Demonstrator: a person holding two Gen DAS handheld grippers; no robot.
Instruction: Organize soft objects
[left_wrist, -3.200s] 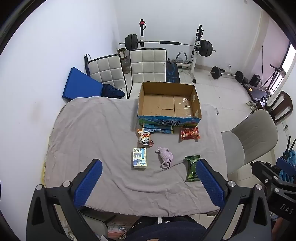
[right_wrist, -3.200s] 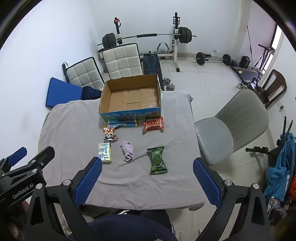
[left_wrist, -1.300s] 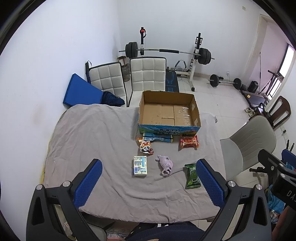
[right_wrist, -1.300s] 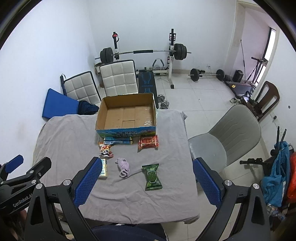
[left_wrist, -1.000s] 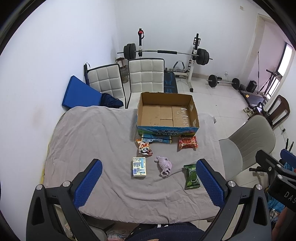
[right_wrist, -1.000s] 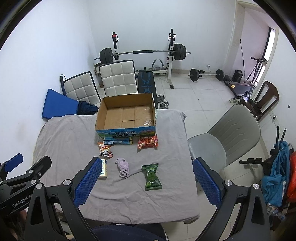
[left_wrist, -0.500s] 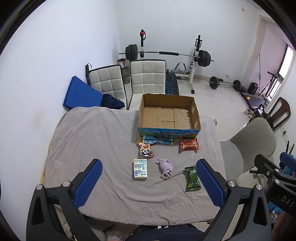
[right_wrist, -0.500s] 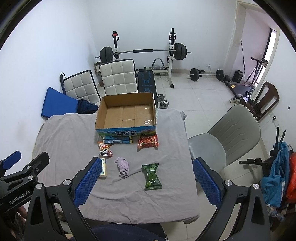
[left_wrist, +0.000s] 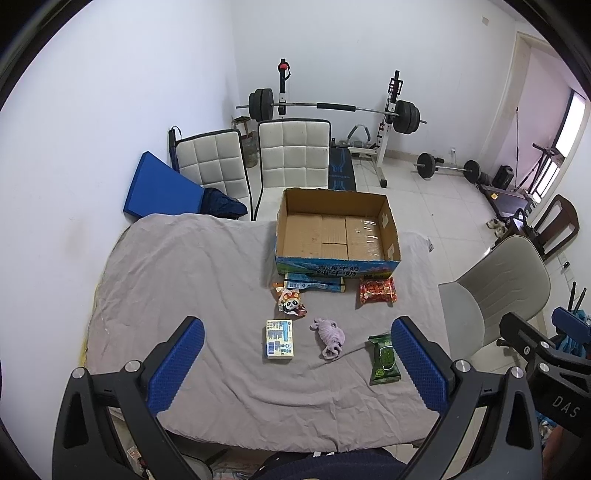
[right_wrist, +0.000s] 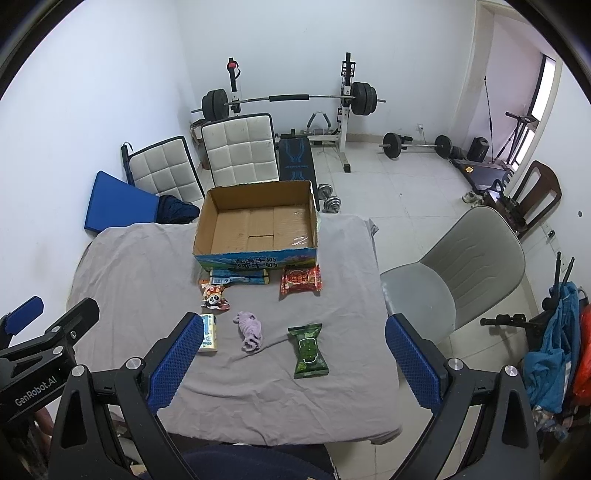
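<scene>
Against the views from half a second ago almost nothing differs: the items lie where they lay, and both cameras have only drifted slightly while staying high and pulled back from the desk (left_wrist: 155, 266). In my judgement that means the sorting has not begun; the box (left_wrist: 336, 236) is empty and every item remains outside it.

Taking the box as landmark, from left to right: a panda packet (left_wrist: 291, 301) lies just in front of its left corner, with a small carton (left_wrist: 280, 339) farther forward. A flat blue pack (left_wrist: 314, 285) sits tucked against the box's front wall. The purple soft toy (left_wrist: 330, 336) lies in front of the box's middle, well apart from it. A red packet (left_wrist: 376, 290) lies just in front of the right corner, and a green packet (left_wrist: 384, 358) farthest forward on that side.

The left hand-held gripper (left_wrist: 295, 365) hovers above the near desk edge, released, its blue pads spread wide with nothing between them, aimed toward the toy and carton. The right hand-held gripper (right_wrist: 291, 363) hangs level beside it, likewise spread and empty, looking over the toy and green packet.
</scene>
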